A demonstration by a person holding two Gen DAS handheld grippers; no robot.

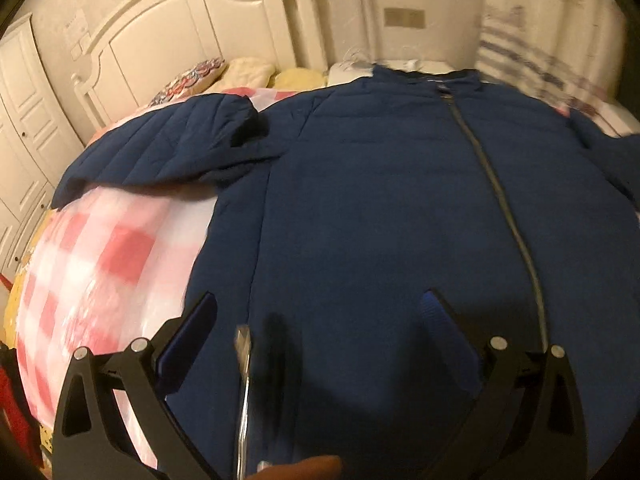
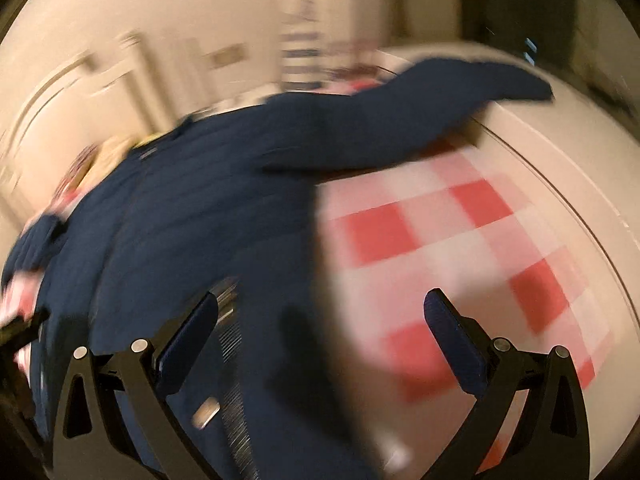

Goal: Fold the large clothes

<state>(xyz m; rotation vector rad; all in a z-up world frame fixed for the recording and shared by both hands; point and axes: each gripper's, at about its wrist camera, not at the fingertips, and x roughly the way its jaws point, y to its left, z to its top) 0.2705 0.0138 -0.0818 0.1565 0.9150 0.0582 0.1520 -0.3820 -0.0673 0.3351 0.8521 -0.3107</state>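
Black tongs (image 1: 318, 312), quilted navy jacket (image 1: 380, 184), checked bedspread (image 1: 100, 256)

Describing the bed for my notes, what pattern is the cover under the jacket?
Red-and-white checks on the cover, clearest in the right wrist view.

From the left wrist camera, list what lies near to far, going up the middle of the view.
Left gripper, jaws open → blue jacket → its collar → white items behind the collar → cream wall.
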